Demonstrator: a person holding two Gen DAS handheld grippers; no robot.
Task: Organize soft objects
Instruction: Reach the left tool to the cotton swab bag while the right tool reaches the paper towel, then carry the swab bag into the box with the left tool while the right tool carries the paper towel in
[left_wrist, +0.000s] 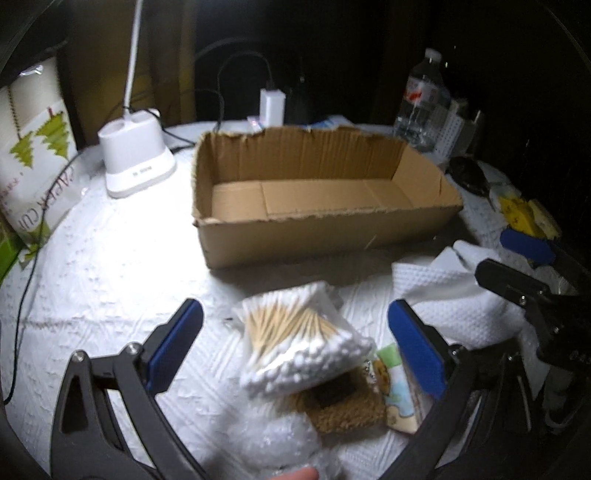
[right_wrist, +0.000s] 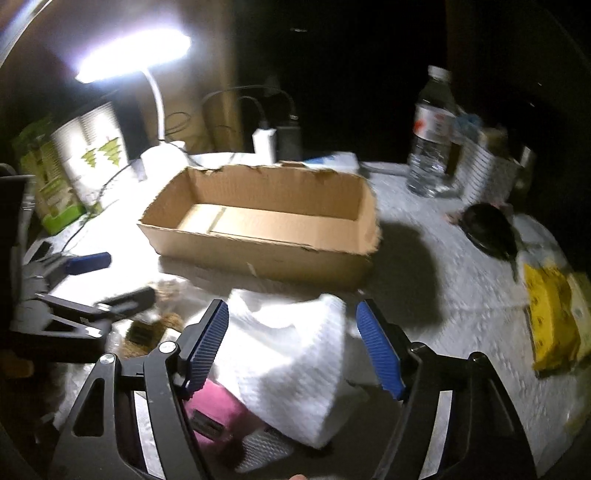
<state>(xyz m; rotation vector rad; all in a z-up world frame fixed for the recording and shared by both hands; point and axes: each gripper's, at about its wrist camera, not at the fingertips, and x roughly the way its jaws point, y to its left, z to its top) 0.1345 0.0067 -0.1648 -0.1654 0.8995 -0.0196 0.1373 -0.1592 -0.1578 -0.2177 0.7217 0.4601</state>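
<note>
The left gripper (left_wrist: 295, 350) stands wide open, its blue pads either side of a clear bag of wooden cotton swabs (left_wrist: 299, 343) without touching it. The right gripper (right_wrist: 291, 350) is open around a white waffle-textured cloth (right_wrist: 288, 365), not gripping it. The empty brown cardboard box (left_wrist: 314, 229) lies at twelve o'clock from both, on the white-covered table (left_wrist: 110, 280).

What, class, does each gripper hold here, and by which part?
Nothing is held. The left gripper stands open around the cotton swab pack; the right gripper stands open around the white towel.
</note>
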